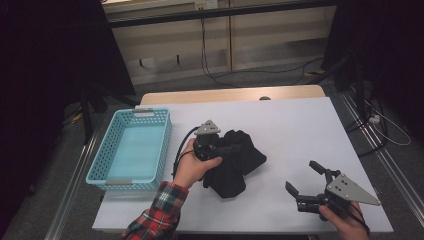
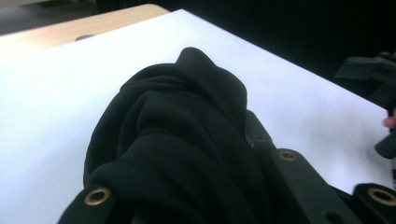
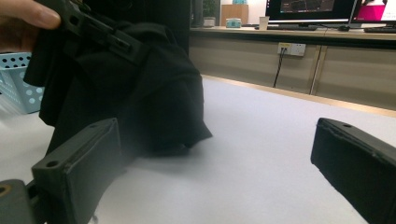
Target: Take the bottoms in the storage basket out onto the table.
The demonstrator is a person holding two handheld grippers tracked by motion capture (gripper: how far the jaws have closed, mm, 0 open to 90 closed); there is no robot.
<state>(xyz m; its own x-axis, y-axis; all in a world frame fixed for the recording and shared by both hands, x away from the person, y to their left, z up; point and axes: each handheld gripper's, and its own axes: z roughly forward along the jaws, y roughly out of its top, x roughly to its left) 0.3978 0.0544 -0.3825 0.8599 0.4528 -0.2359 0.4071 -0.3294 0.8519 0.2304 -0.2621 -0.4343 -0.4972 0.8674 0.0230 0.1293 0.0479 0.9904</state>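
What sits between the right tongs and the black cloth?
Nothing: bare white table separates the right tongs from the black cloth, clear in the high view and the right gripper view.

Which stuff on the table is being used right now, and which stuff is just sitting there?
In use:
- black cloth, bunched up on the white table cover
- left gripper, its jaws around the cloth
- right gripper, jaws open, held beside the cloth

Just sitting there:
- blue basket, nothing in it
- white table cover
- cables on the floor
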